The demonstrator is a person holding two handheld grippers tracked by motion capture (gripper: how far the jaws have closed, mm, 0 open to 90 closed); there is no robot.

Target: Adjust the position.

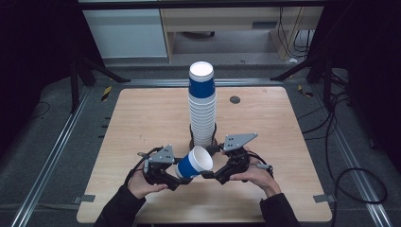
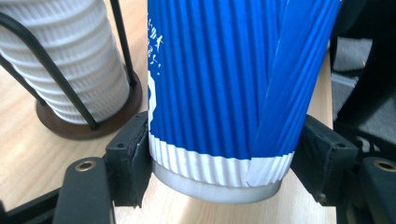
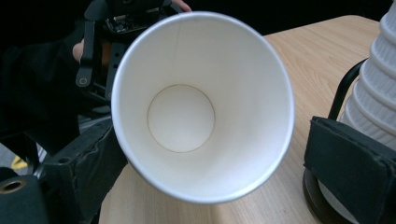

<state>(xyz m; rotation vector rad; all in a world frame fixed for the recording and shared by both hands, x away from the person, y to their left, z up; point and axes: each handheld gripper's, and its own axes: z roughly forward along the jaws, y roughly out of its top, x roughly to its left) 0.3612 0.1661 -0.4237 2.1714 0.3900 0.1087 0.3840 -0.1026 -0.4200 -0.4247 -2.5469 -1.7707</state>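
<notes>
A blue ribbed paper cup (image 1: 194,163) lies tilted above the table's near middle, its white mouth turned toward the right. My left gripper (image 1: 179,176) is shut on the cup's narrow base; in the left gripper view both pads press the blue cup (image 2: 224,84) near its white bottom band. My right gripper (image 1: 211,162) stands open at the cup's mouth. In the right gripper view the cup (image 3: 201,112) shows its empty white inside between the jaws, and the right-hand pad (image 3: 345,158) is clear of the rim.
A tall stack of white cups (image 1: 202,106), topped by a blue one, stands in a black wire holder (image 1: 193,142) just behind the grippers. A small dark disc (image 1: 235,100) sits at the back right of the wooden table (image 1: 142,123).
</notes>
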